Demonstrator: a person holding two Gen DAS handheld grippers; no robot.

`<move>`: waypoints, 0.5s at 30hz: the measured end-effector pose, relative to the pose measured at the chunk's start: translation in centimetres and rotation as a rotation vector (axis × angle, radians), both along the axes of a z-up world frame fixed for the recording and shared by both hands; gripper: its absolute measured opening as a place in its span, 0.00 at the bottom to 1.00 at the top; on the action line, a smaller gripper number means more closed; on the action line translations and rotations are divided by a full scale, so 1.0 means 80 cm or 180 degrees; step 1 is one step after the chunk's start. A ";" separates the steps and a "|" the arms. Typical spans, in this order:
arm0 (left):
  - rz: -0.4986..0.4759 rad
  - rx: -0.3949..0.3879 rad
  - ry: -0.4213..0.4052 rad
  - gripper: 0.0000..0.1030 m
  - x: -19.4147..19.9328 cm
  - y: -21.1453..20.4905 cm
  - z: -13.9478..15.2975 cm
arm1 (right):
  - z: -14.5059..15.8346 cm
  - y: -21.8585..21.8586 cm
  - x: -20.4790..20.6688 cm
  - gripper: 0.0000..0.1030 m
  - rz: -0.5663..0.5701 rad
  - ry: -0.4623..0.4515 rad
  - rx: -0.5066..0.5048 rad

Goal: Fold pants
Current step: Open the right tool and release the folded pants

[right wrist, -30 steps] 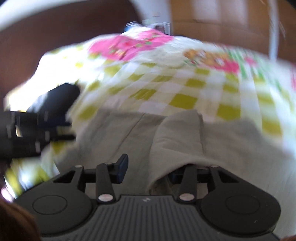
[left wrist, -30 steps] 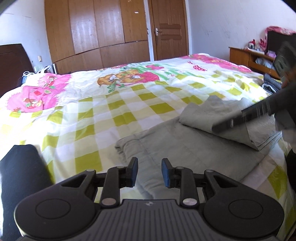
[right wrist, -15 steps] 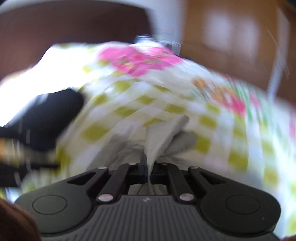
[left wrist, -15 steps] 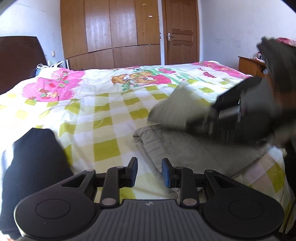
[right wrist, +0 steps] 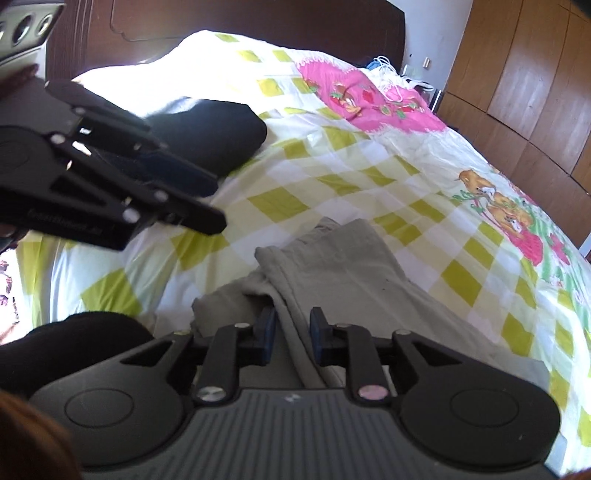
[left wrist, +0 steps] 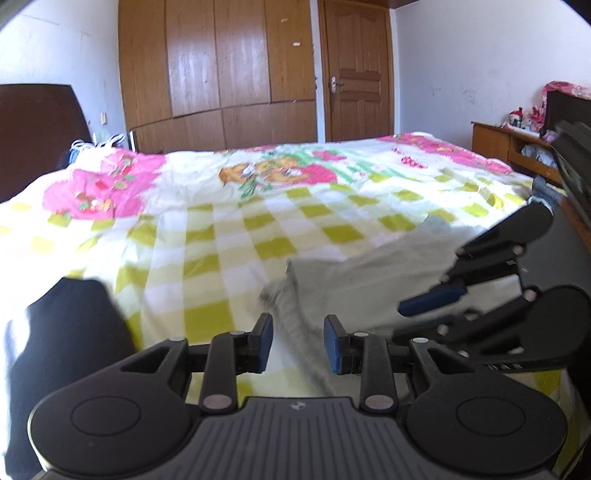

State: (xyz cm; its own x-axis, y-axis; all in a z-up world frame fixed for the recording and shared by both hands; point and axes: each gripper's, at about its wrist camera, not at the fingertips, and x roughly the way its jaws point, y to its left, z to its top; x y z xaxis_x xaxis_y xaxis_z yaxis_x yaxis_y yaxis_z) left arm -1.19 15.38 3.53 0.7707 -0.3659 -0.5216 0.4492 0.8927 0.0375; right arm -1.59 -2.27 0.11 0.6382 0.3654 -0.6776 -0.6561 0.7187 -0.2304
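Hovering low over the bed edge, left gripper [left wrist: 298,341] has its blue-padded fingers set a moderate gap apart w/ nothing held; a blurred edge of the folded grey cotton pants [left wrist: 373,280] runs under that gap, contact unclear. Right gripper [right wrist: 291,332] is likewise parted, narrow-ish gap, holding nothing; a fold ridge of the grey pants [right wrist: 332,266] passes btw its pads, not clamped. Pants lie as a folded stack at the near edge of the bed, upper layer set slightly askew on the lower one, resting on the yellow-and-white checked bedsheet w/ pink cartoon print [left wrist: 207,240]. No containers in view. Just left of the pants zone, a black folded garment [left wrist: 62,332] sits on the sheet, apart from the pants; in right wrist view it lies behind the left gripper's body, which blocks part of it. Farther back: dark brown wooden headboard [right wrist: 221,18], white cables [left wrist: 107,142] by the pillow end, then the brown wooden wardrobe [left wrist: 218,74] and panelled wooden door [left wrist: 356,70] on the far wall. Off right, an orange wooden side cabinet [left wrist: 517,147] w/ small items on top, too small to ID.
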 end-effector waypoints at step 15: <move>0.0104 0.0442 0.1180 0.46 0.078 -0.143 -0.043 | 0.001 -0.158 0.022 0.25 -0.1441 0.0149 0.0345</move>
State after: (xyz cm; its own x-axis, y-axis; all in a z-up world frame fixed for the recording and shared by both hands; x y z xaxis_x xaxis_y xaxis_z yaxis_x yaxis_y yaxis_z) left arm 5.07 3.93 0.07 0.5311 -0.2505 -0.8095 0.4263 0.9046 -0.0003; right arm 0.13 -14.90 0.19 0.7194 0.1275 -0.6828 -0.2787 0.9534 -0.1156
